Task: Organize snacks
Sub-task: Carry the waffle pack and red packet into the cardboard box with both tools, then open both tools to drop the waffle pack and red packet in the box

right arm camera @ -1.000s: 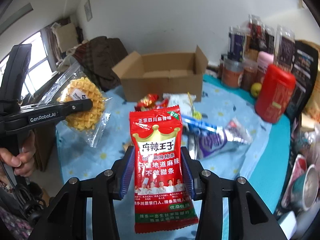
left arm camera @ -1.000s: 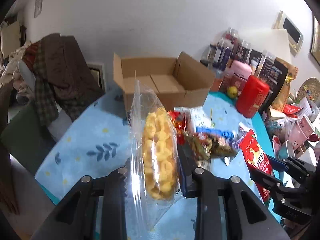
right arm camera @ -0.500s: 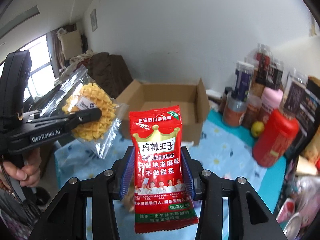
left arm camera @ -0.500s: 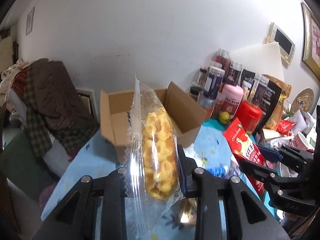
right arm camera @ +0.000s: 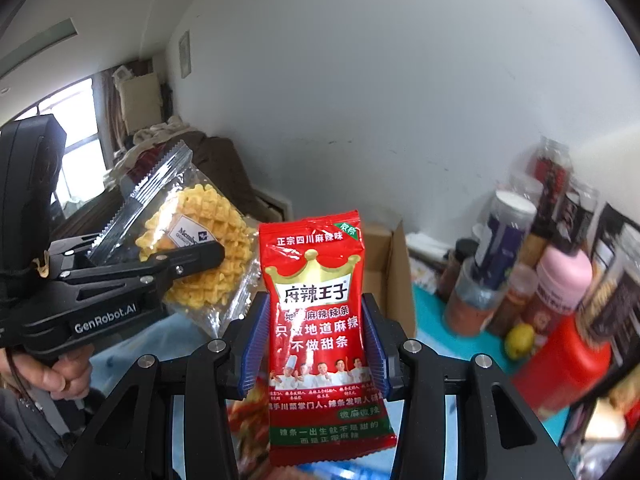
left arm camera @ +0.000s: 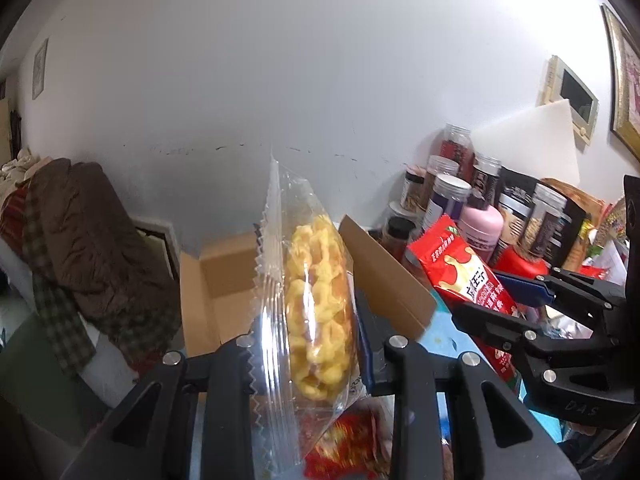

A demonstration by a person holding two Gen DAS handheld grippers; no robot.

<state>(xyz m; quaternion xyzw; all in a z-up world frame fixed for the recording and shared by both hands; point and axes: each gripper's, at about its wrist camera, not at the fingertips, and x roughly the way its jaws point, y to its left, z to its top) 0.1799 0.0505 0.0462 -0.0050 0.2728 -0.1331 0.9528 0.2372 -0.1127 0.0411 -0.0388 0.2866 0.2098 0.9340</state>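
Observation:
My left gripper (left arm camera: pixel 308 344) is shut on a clear bag of yellow waffle snacks (left arm camera: pixel 316 312), held upright above the table; the bag also shows in the right wrist view (right arm camera: pixel 200 256). My right gripper (right arm camera: pixel 316 344) is shut on a red spicy-strip packet (right arm camera: pixel 320 320), also raised; the packet shows in the left wrist view (left arm camera: pixel 472 284). An open cardboard box (left arm camera: pixel 224 280) stands ahead of and below both, partly hidden behind the bags; its right flap shows in the right wrist view (right arm camera: pixel 394 272).
Jars and bottles (left arm camera: pixel 452 196) crowd the back right against the wall, with a pink bottle (right arm camera: pixel 560 280), a red canister (right arm camera: pixel 560 364) and a lime (right arm camera: pixel 520 340). A coat-draped chair (left arm camera: pixel 92 256) stands at the left. More red snack packets (left arm camera: pixel 344 448) lie below.
Both grippers have risen and tilted up with their bags. The box and table have dropped lower in view and the box is closer.

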